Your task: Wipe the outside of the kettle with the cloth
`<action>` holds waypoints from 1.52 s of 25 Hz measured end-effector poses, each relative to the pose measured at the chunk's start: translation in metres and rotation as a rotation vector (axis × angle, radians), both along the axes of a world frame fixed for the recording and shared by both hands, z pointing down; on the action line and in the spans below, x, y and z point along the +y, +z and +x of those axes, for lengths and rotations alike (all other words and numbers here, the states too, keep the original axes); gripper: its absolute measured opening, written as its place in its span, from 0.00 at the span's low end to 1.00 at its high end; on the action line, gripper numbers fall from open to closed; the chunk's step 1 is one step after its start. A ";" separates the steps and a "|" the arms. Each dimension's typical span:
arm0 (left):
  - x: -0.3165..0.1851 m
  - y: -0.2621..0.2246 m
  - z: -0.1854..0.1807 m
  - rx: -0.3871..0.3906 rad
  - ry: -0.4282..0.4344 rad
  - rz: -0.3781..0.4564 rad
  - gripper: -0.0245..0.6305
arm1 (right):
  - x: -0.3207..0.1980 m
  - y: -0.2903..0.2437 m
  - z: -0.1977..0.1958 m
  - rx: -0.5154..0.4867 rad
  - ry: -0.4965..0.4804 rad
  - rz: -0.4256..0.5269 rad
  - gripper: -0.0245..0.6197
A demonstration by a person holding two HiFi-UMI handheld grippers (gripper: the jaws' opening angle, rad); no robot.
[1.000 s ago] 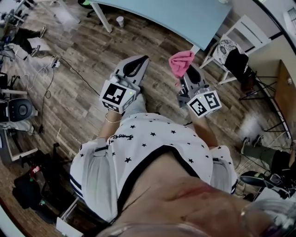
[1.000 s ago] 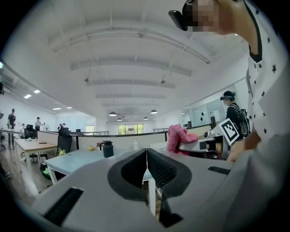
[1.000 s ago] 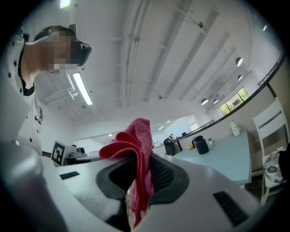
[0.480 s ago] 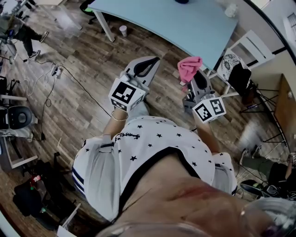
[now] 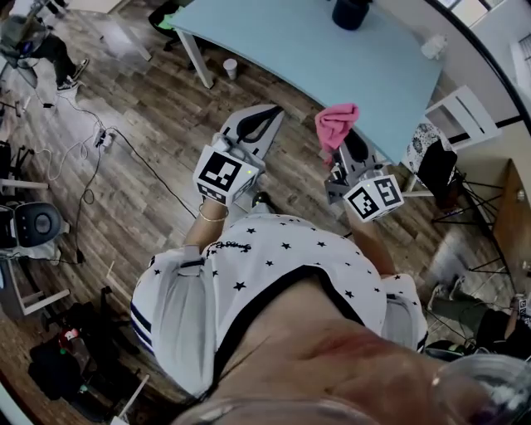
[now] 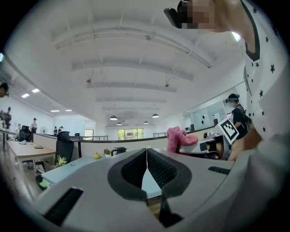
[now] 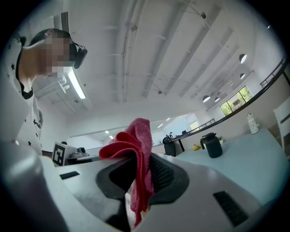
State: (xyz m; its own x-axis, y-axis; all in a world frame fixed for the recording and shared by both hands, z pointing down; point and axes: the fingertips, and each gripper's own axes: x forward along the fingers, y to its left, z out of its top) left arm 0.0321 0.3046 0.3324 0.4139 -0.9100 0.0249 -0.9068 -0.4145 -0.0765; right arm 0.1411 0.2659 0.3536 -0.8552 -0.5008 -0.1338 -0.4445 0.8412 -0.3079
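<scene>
Over a wood-plank floor, a person in a star-print shirt holds two hand-held grippers out side by side toward a pale blue table. The left gripper has its ribbed jaws pressed together along their length, with nothing caught between them. The right gripper pinches a pink cloth, which bunches in a loose fold above the jaws and hangs down in the slot between them. A dark kettle stands upright on the far part of the table, well apart from both grippers and touched by neither; the cloth is clear of it too. A paper cup sits on the floor just beside a white table leg, and the two grippers are near each other but apart.
</scene>
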 end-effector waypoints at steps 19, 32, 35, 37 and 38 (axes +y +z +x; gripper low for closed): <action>-0.068 0.025 -0.120 0.044 -0.068 -0.031 0.08 | -0.080 0.022 -0.116 0.026 -0.053 -0.041 0.15; -0.157 0.033 -0.147 0.000 -0.147 -0.050 0.08 | -0.187 0.039 -0.143 -0.022 -0.103 -0.071 0.15; -0.190 0.029 -0.146 -0.008 -0.148 -0.044 0.08 | -0.220 0.040 -0.144 -0.027 -0.111 -0.081 0.15; -0.212 0.027 -0.144 -0.007 -0.143 -0.047 0.08 | -0.243 0.039 -0.142 -0.032 -0.108 -0.094 0.15; -0.223 0.026 -0.142 -0.005 -0.139 -0.050 0.08 | -0.253 0.038 -0.139 -0.035 -0.102 -0.102 0.15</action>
State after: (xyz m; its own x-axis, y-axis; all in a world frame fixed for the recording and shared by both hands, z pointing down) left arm -0.1101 0.0815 0.3580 0.2837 -0.9561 0.0733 -0.9554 -0.2884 -0.0632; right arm 0.0017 0.0126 0.3919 -0.8978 -0.4245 -0.1171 -0.3463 0.8449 -0.4077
